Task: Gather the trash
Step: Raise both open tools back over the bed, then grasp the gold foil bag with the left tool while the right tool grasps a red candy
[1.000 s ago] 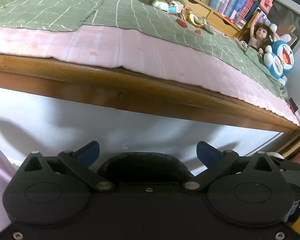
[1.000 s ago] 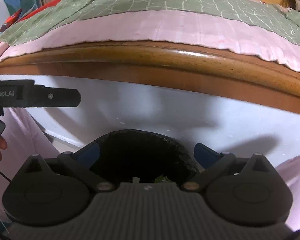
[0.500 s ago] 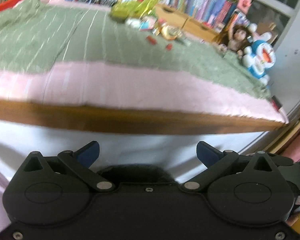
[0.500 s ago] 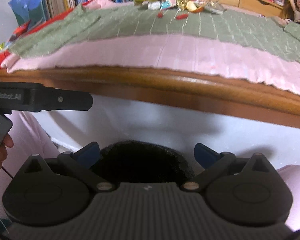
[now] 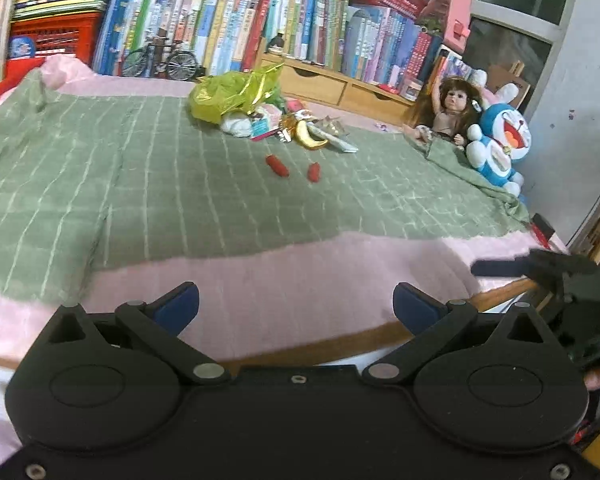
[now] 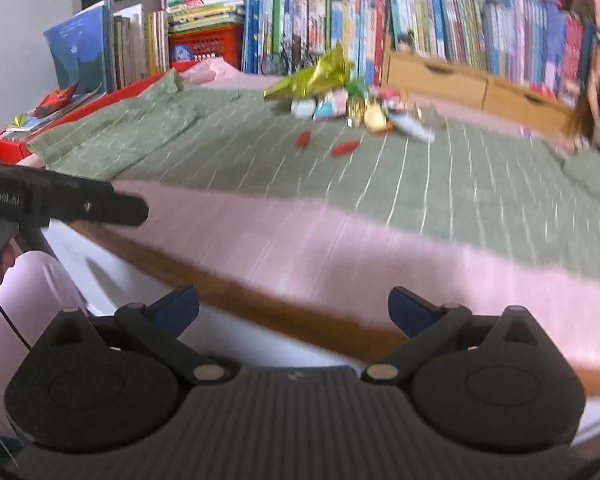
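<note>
Both claws spread and empty at the bed's near edge.
We reach our left gripper and right gripper far over the green blanket; the trash pile lies beside the bookshelf, so we approach low and slowly.

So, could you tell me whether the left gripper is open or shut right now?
Open: the left gripper has its blue fingertips spread wide apart, with only pink sheet between them.
</note>
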A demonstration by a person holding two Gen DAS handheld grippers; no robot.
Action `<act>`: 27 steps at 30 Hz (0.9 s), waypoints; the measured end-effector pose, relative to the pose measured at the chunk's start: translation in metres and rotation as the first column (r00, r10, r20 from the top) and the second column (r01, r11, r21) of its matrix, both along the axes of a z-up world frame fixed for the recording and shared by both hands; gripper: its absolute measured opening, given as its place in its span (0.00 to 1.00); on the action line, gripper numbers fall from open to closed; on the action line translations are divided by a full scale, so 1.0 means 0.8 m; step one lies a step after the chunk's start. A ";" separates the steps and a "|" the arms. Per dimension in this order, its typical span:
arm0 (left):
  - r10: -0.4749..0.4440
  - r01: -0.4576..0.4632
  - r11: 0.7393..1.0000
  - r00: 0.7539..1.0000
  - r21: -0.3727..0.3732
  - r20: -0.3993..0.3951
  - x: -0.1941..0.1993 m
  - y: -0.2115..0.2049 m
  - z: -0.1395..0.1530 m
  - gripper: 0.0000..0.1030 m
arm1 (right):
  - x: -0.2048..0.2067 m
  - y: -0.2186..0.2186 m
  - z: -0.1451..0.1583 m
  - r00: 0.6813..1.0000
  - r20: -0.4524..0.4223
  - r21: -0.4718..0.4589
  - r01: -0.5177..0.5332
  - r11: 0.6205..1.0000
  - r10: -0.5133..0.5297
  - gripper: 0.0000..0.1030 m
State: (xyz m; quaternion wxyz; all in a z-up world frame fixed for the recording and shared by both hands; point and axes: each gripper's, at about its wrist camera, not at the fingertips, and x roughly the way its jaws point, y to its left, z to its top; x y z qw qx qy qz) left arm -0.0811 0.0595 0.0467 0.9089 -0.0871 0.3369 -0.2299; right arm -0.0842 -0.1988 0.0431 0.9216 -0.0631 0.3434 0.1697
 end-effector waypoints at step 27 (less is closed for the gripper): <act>-0.069 0.060 0.985 0.996 0.162 0.050 0.184 -0.016 0.004 1.00 | 0.252 -0.003 -0.045 0.963 -0.001 -0.025 -0.269 0.963 0.269 0.83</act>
